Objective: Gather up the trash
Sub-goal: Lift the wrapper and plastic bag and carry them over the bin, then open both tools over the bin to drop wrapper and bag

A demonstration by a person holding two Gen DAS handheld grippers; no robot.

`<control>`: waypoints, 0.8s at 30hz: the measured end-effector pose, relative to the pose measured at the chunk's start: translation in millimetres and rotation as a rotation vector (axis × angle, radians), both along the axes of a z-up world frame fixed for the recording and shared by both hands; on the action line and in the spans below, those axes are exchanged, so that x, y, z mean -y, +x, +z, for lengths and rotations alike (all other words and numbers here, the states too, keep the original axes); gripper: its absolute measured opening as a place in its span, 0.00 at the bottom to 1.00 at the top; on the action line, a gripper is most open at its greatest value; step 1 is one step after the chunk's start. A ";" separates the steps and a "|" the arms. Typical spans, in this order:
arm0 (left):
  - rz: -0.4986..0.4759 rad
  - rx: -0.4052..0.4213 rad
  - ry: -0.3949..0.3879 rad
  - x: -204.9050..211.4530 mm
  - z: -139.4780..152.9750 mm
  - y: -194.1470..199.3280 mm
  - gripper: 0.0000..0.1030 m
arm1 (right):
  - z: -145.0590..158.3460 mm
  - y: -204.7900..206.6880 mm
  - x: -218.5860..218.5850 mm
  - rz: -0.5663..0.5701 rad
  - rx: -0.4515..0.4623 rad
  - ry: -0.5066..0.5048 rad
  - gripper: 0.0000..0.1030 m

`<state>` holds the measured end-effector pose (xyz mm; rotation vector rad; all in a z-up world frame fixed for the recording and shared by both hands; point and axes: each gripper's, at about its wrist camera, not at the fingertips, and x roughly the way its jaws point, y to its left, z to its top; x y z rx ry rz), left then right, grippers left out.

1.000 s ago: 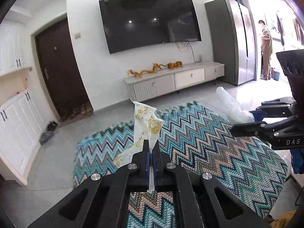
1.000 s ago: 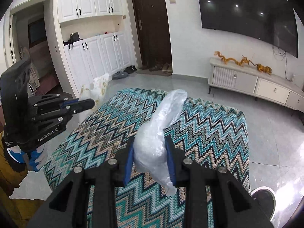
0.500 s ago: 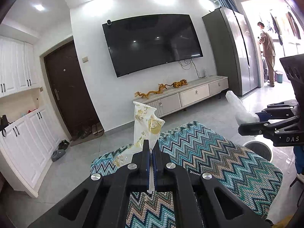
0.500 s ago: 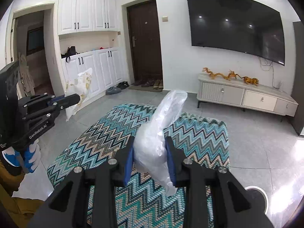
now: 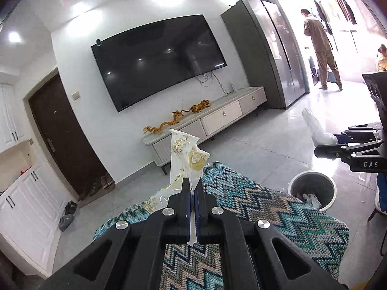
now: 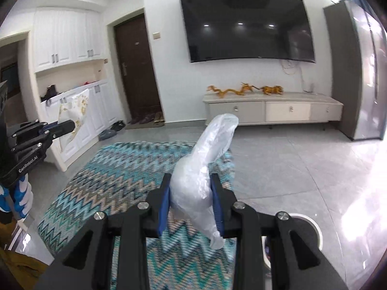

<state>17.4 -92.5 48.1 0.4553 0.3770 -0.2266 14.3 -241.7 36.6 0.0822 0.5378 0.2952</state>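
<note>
The wrapper (image 5: 187,162), white with gold print, is pinched flat between the pressed-together jaws of the left gripper (image 5: 192,188) and stands up past their tips, while the crumpled clear plastic bag (image 6: 205,169) is clamped between the blue pads (image 6: 164,207) of the right gripper (image 6: 191,181), its loose end rising beyond the tips. Both grippers hang above a zigzag-patterned cover (image 5: 254,205). A white-rimmed trash bin (image 5: 313,188) stands on the tiled floor (image 6: 290,159) just beyond the cover's edge, below the right gripper.
</note>
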 end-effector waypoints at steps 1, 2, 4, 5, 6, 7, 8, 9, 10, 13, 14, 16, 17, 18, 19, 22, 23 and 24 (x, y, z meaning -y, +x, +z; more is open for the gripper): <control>-0.021 -0.011 0.010 12.7 -2.2 4.6 0.03 | -3.7 -0.6 9.6 -0.023 -0.003 -0.002 0.28; -0.039 -0.020 0.020 24.8 -5.0 8.7 0.03 | -9.5 -1.0 24.2 -0.053 -0.009 0.000 0.28; -0.083 -0.040 0.040 51.1 -10.9 17.4 0.03 | -19.1 -0.5 47.9 -0.098 -0.022 0.019 0.29; -0.103 -0.053 0.048 63.1 -13.9 21.7 0.03 | -26.5 -0.1 63.4 -0.130 -0.032 0.030 0.28; -0.124 -0.068 0.054 75.9 -17.2 26.7 0.03 | -32.4 -0.1 74.9 -0.155 -0.041 0.040 0.28; -0.146 -0.086 0.060 89.8 -21.5 32.1 0.03 | -38.6 -0.2 87.1 -0.178 -0.050 0.051 0.29; -0.167 -0.107 0.065 102.4 -26.3 37.6 0.03 | -46.1 0.2 100.3 -0.202 -0.061 0.065 0.28; -0.184 -0.126 0.069 113.2 -31.7 42.7 0.03 | -54.1 0.7 112.7 -0.226 -0.072 0.077 0.29; -0.203 -0.152 0.072 126.4 -38.3 48.0 0.03 | -62.3 1.4 123.8 -0.248 -0.084 0.085 0.28; -0.262 -0.264 0.047 158.4 -57.6 70.6 0.03 | -86.3 5.8 150.4 -0.300 -0.123 0.105 0.28; -0.278 -0.306 0.035 169.1 -64.6 78.5 0.03 | -93.5 8.3 156.6 -0.314 -0.136 0.107 0.29; -0.303 -0.397 0.004 190.1 -81.4 98.8 0.03 | -111.3 15.7 169.7 -0.343 -0.170 0.109 0.29; -0.312 -0.444 -0.012 199.8 -90.8 109.9 0.03 | -120.7 18.8 175.7 -0.355 -0.188 0.116 0.29; -0.320 -0.503 -0.032 211.0 -101.5 123.2 0.03 | -129.9 24.0 181.3 -0.366 -0.207 0.123 0.29; -0.326 -0.555 -0.052 222.1 -114.2 133.3 0.03 | -139.7 29.2 186.9 -0.379 -0.227 0.124 0.29; -0.342 -0.689 -0.094 255.4 -154.3 161.0 0.04 | -172.5 47.9 205.0 -0.419 -0.293 0.137 0.29; -0.337 -0.716 -0.102 263.8 -165.4 168.9 0.04 | -185.4 55.6 212.3 -0.437 -0.320 0.147 0.29; -0.337 -0.749 -0.114 271.7 -176.7 176.5 0.04 | -196.9 61.4 218.3 -0.448 -0.342 0.155 0.29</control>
